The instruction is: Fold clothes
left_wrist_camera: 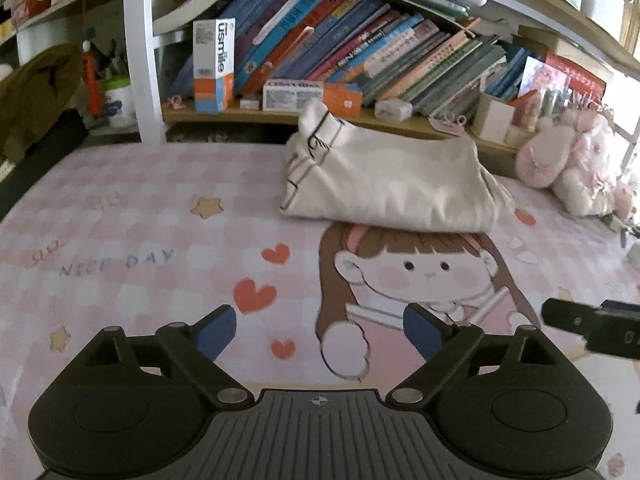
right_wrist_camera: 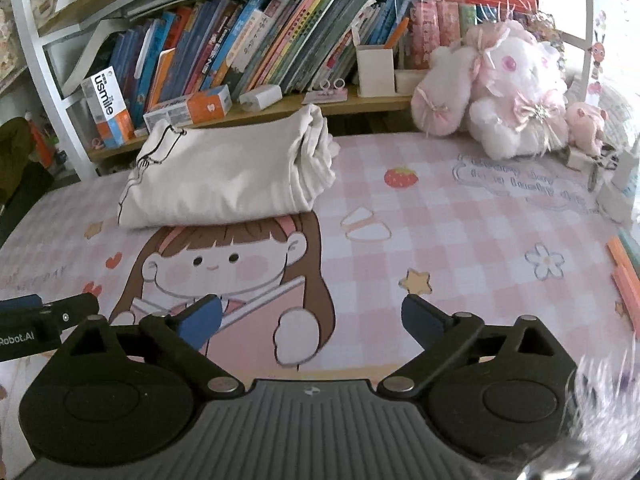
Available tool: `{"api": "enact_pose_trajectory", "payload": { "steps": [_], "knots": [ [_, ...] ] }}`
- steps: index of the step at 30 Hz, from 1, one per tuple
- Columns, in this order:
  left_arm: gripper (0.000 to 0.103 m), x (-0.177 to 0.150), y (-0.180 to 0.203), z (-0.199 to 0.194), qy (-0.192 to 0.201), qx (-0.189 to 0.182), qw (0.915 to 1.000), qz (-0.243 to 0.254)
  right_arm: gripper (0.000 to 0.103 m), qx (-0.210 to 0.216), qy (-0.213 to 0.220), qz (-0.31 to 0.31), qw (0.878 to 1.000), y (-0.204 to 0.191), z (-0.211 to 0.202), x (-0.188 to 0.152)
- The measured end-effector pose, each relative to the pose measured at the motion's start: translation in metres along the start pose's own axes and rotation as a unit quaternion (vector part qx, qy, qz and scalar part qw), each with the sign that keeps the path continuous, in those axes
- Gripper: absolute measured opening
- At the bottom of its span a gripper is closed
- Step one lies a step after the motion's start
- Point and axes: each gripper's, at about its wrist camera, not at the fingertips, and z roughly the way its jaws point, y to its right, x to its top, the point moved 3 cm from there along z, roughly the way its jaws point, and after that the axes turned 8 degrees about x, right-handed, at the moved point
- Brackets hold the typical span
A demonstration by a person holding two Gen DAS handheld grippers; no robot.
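A cream garment (left_wrist_camera: 384,178) lies folded into a thick bundle at the far side of the pink checked mat (left_wrist_camera: 140,208), close under the bookshelf; thin black line trim shows at its left end. In the right wrist view the same garment (right_wrist_camera: 224,176) sits left of centre on the mat (right_wrist_camera: 460,220), above a cartoon girl print. My left gripper (left_wrist_camera: 320,332) stands open over the mat, well short of the bundle, nothing between its blue pads. My right gripper (right_wrist_camera: 312,320) is likewise open and empty. Each gripper's tip shows at the edge of the other's view.
A low wooden shelf (left_wrist_camera: 256,114) crammed with leaning books and small boxes runs behind the mat. Pink plush toys (right_wrist_camera: 508,92) sit at the back right. Orange and green sticks (right_wrist_camera: 626,272) lie at the mat's right edge. A dark olive bag (left_wrist_camera: 36,92) stands at the left.
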Motion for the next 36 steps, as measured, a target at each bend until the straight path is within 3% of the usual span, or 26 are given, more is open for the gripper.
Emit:
{"api": "enact_pose_trajectory", "payload": {
  "steps": [6, 10, 19, 36],
  "knots": [
    [0.093, -0.014, -0.001, -0.015, -0.006, 0.003, 0.9996, -0.026, 0.100, -0.007, 0.007, 0.021, 1.000, 0.000, -0.018, -0.017],
    [0.093, -0.021, 0.002, -0.018, -0.009, 0.010, 0.9999, -0.007, 0.100, -0.006, 0.002, -0.001, 1.000, -0.007, -0.022, -0.022],
    [0.099, -0.012, 0.001, -0.023, 0.012, 0.022, 0.9996, -0.010, 0.102, -0.002, 0.011, -0.019, 1.000, -0.013, -0.025, -0.013],
    [0.099, -0.005, 0.010, -0.019, 0.018, 0.020, 0.9995, 0.018, 0.102, 0.007, 0.006, -0.017, 1.000, -0.017, -0.019, -0.008]
  ]
}}
